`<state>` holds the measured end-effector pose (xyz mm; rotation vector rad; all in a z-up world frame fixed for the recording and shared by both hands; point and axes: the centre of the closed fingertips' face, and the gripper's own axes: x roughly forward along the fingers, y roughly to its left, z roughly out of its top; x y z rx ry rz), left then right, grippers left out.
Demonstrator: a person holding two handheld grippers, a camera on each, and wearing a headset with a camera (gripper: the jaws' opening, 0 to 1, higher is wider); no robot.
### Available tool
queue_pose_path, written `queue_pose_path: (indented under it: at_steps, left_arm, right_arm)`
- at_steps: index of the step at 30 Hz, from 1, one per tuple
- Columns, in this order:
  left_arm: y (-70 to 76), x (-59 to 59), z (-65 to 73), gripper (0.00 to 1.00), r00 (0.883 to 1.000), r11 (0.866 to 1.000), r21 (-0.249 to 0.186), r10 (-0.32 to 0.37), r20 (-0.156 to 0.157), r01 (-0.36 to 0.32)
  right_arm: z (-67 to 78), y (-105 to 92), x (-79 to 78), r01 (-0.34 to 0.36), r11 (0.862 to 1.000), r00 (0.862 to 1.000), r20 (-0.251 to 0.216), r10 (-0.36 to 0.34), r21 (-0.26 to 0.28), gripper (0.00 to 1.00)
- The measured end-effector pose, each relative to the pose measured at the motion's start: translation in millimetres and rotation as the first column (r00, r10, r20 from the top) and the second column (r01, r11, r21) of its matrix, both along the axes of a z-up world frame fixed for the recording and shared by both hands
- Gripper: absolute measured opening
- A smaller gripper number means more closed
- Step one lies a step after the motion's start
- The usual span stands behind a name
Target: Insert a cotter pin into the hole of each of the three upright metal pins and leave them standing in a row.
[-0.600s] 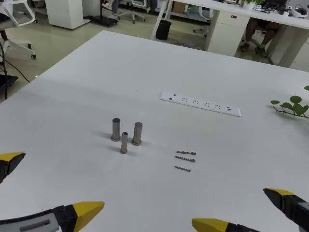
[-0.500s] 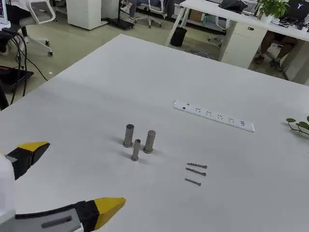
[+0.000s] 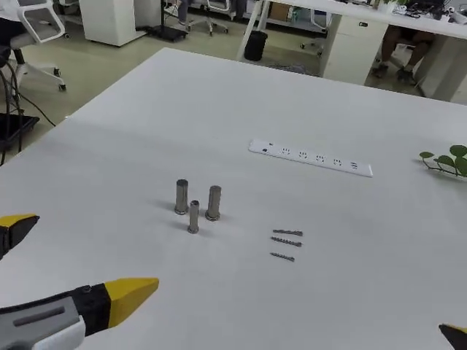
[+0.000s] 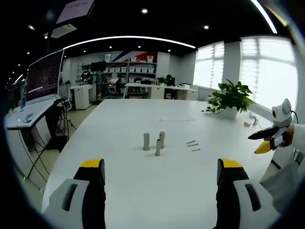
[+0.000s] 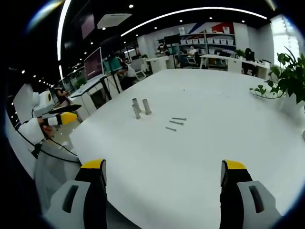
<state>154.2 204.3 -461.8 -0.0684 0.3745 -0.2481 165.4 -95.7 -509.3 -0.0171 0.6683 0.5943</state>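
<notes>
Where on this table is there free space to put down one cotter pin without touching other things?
The table is bare left of the three metal pins, between the cotter pins and the power strip, and right of the cotter pins up to the plant leaves. It is crowded among the metal pins, which stand close together.

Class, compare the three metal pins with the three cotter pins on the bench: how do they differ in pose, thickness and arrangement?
The metal pins stand upright; the cotter pins lie flat. The metal pins are thick cylinders; the cotter pins are thin. The metal pins cluster in a triangle; the cotter pins lie parallel, side by side. Both are grey metal, three each.
</notes>
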Motion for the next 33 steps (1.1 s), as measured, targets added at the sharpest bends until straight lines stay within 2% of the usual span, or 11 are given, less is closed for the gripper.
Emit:
queue_pose_path:
  at_steps: [4,8,9,11,16,23,26,28,33]
  left_arm:
    - [2.1,-2.3,2.4,0.97,1.000,0.998,-0.057,0.023,0.004,-0.023]
    - [2.9,-2.5,4.9,0.95,1.000,0.998,-0.051,0.023,0.009,-0.023]
    - [3.2,-1.4,8.0,0.95,0.999,0.997,-0.071,0.033,0.020,-0.032]
    - [3.4,-0.8,10.1,0.95,0.999,0.995,-0.097,0.039,0.022,-0.037]
    - [6.5,1.1,12.4,0.94,0.998,0.997,-0.062,0.056,0.030,-0.054]
    - [2.9,2.2,14.6,0.94,0.999,0.995,-0.095,0.037,0.030,-0.034]
    - [4.6,4.3,12.5,0.94,0.999,0.996,-0.079,0.037,0.013,-0.036]
    - [3.8,4.4,11.1,0.94,1.000,0.998,-0.066,0.022,0.004,-0.021]
    - [0.5,4.4,9.7,0.96,1.000,0.998,-0.069,-0.002,-0.006,0.002]
  right_arm:
    - [-4.3,-6.9,-3.2,0.020,1.000,1.000,-0.013,-0.019,0.009,0.98]
    - [-2.8,-11.6,-2.7,0.033,0.999,0.999,-0.010,-0.033,0.013,0.97]
    - [-2.0,-12.9,-2.4,0.037,0.999,0.999,-0.006,-0.037,0.015,0.97]
    - [-1.6,-15.4,-1.6,0.046,0.999,0.999,-0.004,-0.046,0.017,0.97]
    - [-0.9,-23.2,0.0,0.084,0.996,0.996,-0.003,-0.084,0.027,0.97]
    - [4.6,-34.7,1.7,0.115,0.993,0.993,0.016,-0.115,0.018,0.97]
    - [6.3,-36.3,1.7,0.117,0.993,0.993,0.018,-0.118,0.017,0.96]
    - [9.5,-36.9,2.4,0.114,0.993,0.993,0.036,-0.115,0.017,0.96]
    - [12.4,-37.5,4.4,0.120,0.993,0.991,0.049,-0.121,0.017,0.96]
